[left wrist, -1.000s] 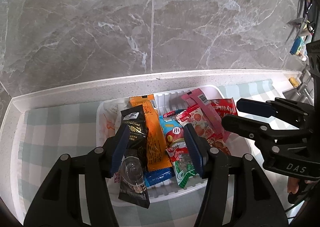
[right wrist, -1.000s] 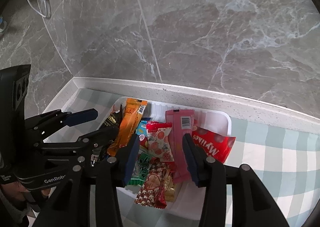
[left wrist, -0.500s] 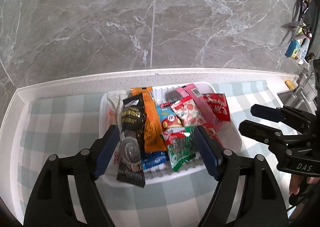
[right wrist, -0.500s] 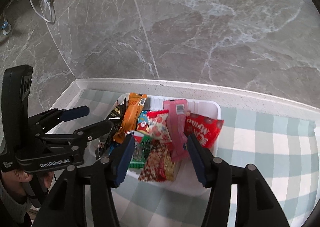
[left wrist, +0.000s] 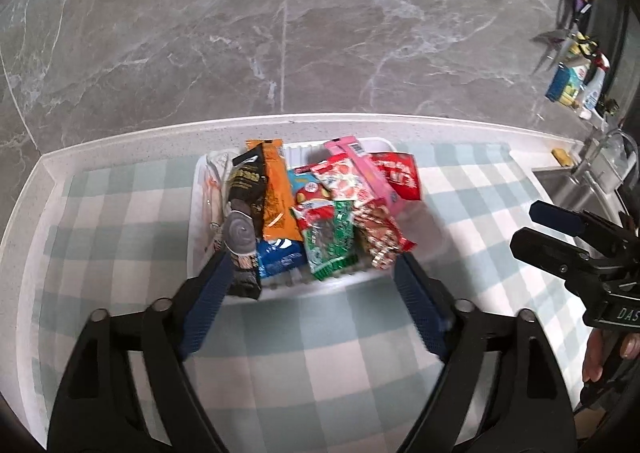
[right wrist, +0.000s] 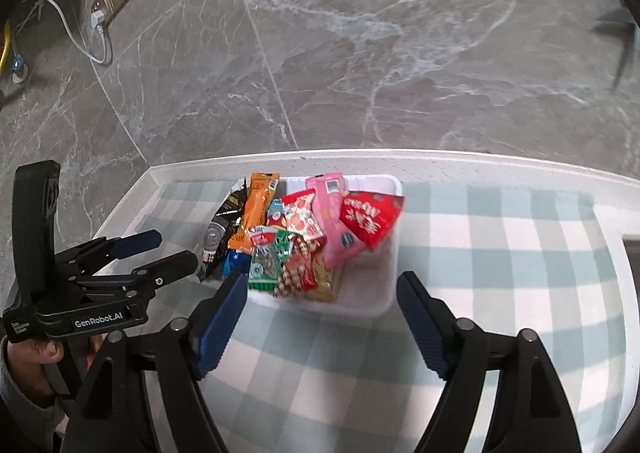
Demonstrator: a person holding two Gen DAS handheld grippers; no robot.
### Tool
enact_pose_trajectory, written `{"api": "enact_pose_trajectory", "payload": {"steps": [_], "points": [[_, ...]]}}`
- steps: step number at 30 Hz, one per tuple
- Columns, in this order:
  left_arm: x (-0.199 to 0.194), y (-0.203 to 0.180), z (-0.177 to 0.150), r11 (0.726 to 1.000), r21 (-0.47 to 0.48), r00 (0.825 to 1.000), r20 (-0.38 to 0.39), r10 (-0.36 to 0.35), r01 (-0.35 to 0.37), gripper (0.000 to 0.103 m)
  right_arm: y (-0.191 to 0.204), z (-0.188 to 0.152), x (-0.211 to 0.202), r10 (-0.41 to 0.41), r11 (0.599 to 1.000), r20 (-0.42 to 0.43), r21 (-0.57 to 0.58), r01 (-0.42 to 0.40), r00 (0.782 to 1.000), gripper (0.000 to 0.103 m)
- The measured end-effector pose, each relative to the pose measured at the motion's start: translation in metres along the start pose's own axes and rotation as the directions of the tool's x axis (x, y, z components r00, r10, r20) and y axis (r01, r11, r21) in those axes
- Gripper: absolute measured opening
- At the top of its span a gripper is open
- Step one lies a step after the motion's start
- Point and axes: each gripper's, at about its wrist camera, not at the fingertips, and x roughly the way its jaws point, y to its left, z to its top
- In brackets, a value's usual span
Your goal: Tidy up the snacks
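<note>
With both tools held clear of the load, my left tool (left wrist: 310,285) is spread wide with nothing between its blue pads, and my right tool (right wrist: 320,303) is spread just as wide and equally unloaded. Snacks sit piled in the white tray (left wrist: 196,237) on the checked cloth (left wrist: 320,365) covering the worktop, near the back ledge under the grey marble wall (left wrist: 280,33). Left side of the tray: black packet (left wrist: 244,209), its lower end hanging over the front rim. Beside it, orange packet (left wrist: 278,197), with a blue packet (left wrist: 280,259) below that. Middle: green packet (left wrist: 330,241) and a strawberry-print packet (left wrist: 344,181). Right: pink packet (left wrist: 370,177) overlapping a red packet (left wrist: 398,175) that sticks out past the tray's right wall. Left tool's pads flank the tray's front rim, not touching anything. Right tool (left wrist: 560,237) also shows in the left view, off to the right of the tray. Left tool (right wrist: 152,257) likewise shows in the right view, left of the tray.
</note>
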Motion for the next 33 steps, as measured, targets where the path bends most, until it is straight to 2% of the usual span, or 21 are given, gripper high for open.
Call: {"api": "enact_pose_trajectory", "payload": {"steps": [6, 9, 17, 33], "points": [[-0.033, -0.024, -0.006, 0.999, 0.054, 0.999, 0.047, -0.012, 0.01, 0.087, 0.004, -0.015, -0.037, -0.039, 0.999, 0.052, -0.002, 0.039, 0.998, 0.081], [-0.05, -0.036, -0.007, 0.996, 0.084, 0.997, 0.071, -0.016, 0.01, 0.088, 0.009, -0.022, -0.054, -0.068, 0.997, 0.085, -0.019, 0.07, 0.994, 0.085], [-0.09, -0.059, -0.011, 0.99, 0.142, 0.991, 0.128, -0.038, 0.02, 0.088, 0.022, -0.035, -0.087, -0.109, 0.993, 0.142, -0.039, 0.116, 0.984, 0.086], [-0.117, -0.063, -0.019, 0.986, 0.166, 0.985, 0.164, -0.059, 0.032, 0.088, 0.037, -0.048, -0.114, -0.129, 0.99, 0.183, -0.034, 0.138, 0.975, 0.086]]}}
